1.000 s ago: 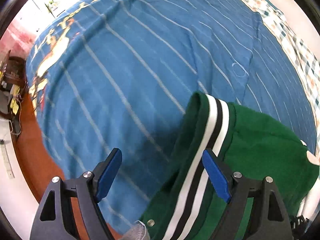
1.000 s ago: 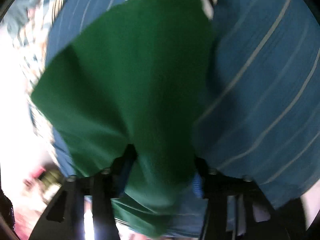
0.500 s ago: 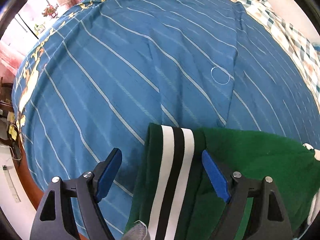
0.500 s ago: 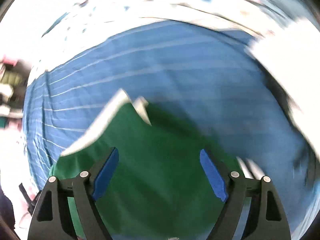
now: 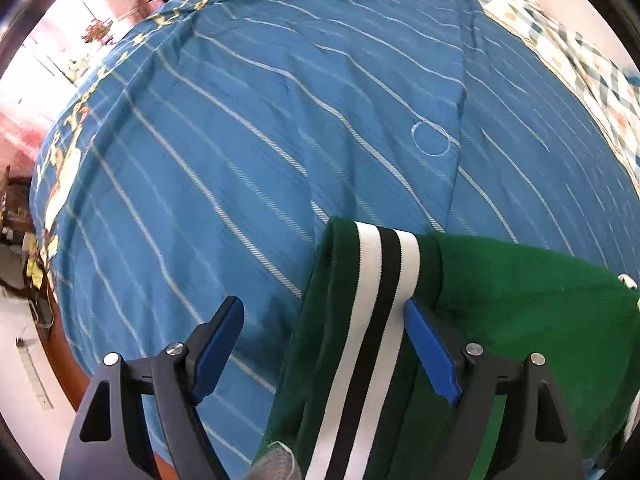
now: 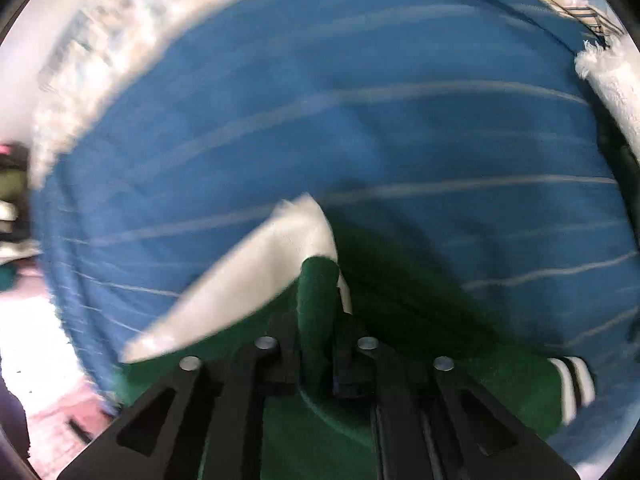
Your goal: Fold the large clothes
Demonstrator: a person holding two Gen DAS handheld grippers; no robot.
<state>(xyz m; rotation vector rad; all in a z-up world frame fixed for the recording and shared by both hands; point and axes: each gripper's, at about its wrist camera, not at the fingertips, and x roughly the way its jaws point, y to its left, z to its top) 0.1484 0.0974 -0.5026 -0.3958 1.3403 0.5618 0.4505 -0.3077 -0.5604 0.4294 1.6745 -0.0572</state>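
A green jacket point(image 5: 532, 320) with a white-and-black striped band point(image 5: 380, 300) lies on a blue striped bedspread point(image 5: 260, 140). My left gripper point(image 5: 324, 344) is open, and the striped band lies between its blue pads. In the right wrist view my right gripper point(image 6: 318, 360) is shut on a rolled fold of the green jacket point(image 6: 316, 300). A white panel of the jacket point(image 6: 256, 280) sticks out to the left of the fold. A striped cuff point(image 6: 574, 384) shows at the lower right.
The bedspread point(image 6: 360, 120) fills both views. A checked cloth point(image 5: 580, 60) lies along the far right edge of the bed. The bed's wooden edge and floor point(image 5: 60, 360) show at the lower left. A white fluffy cloth point(image 6: 608, 88) lies at the upper right.
My right gripper has shut on a fold of the green jacket; half a second ago it was open. The left gripper has shifted slightly, with the striped band between its pads.
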